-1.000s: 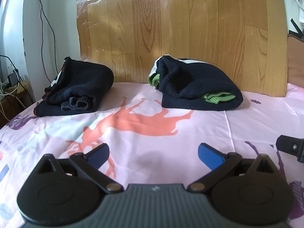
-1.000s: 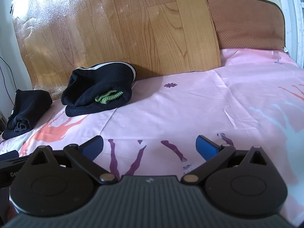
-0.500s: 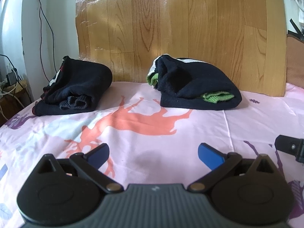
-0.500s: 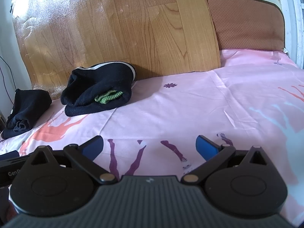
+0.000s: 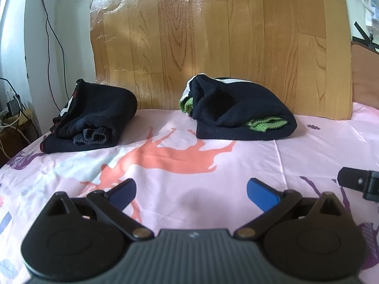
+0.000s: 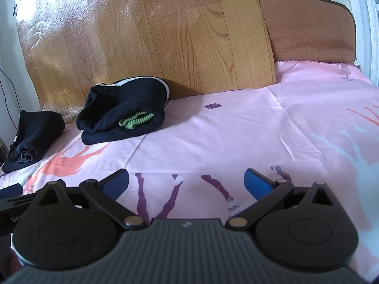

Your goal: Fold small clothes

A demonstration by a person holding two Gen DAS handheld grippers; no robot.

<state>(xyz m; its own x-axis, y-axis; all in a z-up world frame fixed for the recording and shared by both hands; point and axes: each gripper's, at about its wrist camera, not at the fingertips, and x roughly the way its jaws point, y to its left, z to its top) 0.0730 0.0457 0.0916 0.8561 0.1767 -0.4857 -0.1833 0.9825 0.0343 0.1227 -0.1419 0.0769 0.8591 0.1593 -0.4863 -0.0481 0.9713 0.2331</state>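
Both grippers hover low over the pink printed bedsheet (image 5: pixel 319 142), and neither one holds anything. The left gripper (image 5: pixel 190 190) has its blue-tipped fingers (image 5: pixel 261 193) spread wide, with only bare sheet between them. The right gripper (image 6: pixel 186 183) is likewise spread wide over bare sheet.

Taking the wooden headboard panel (image 5: pixel 213 35) as the reference, two folded dark garments lie on the sheet at its foot. The folded black garment with green cuffs (image 5: pixel 239 113) sits directly in front of the panel's lower edge, near its middle; a green ribbed cuff shows at the front fold. The folded black garment with grey cuff (image 5: pixel 92 120) lies in front of the panel's left end, well apart from the first. Both garments are well beyond the fingertips of either gripper.

A brown cushion (image 6: pixel 308 28) stands upright just beside the panel's right edge. Black cables (image 5: pixel 51 30) hang on the white wall to the left of the panel.
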